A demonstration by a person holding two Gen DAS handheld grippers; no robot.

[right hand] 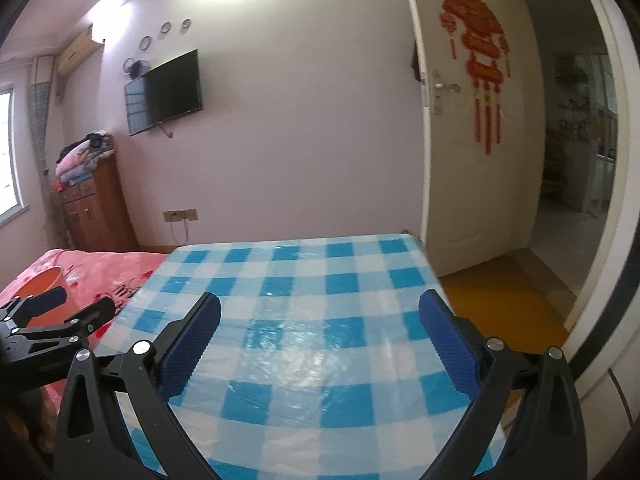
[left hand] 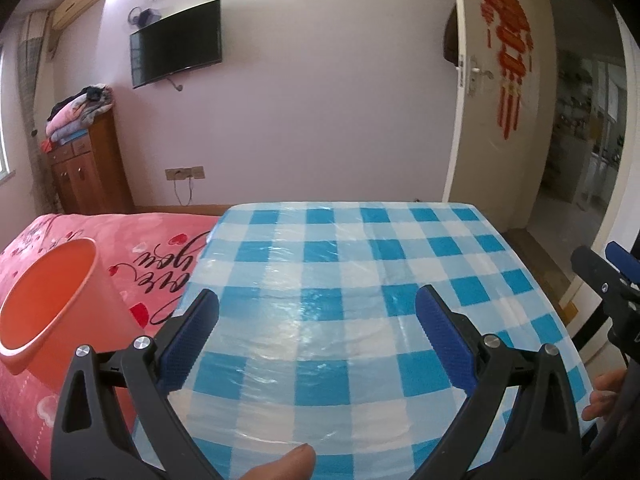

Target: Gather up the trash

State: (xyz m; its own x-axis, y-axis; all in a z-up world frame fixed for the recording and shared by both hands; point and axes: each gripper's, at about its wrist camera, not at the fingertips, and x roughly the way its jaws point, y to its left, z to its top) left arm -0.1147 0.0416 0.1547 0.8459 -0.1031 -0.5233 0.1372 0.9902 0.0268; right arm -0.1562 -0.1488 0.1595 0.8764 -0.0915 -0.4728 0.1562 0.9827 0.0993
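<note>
A: Where's the trash? All I see is the blue-and-white checked plastic-covered desk (left hand: 360, 280), and nothing lies on it in either view.

B: Agreed, no trash shows. The round orange plastic bin (left hand: 48, 300) sits just left of the desk, on the pink printed bed cover (left hand: 152, 248).

A: And the claws?

B: The left claw (left hand: 318, 312) hangs over the desk, spread wide, holding nothing. The right claw (right hand: 320, 316) is the same: wide apart and empty.

A: What could go wrong?

B: My guess is the bin. It rests on soft bedding, so a careless nudge or an off-centre drop might tip it. The glossy cover could also let small scraps slide away from a pinch.
</note>
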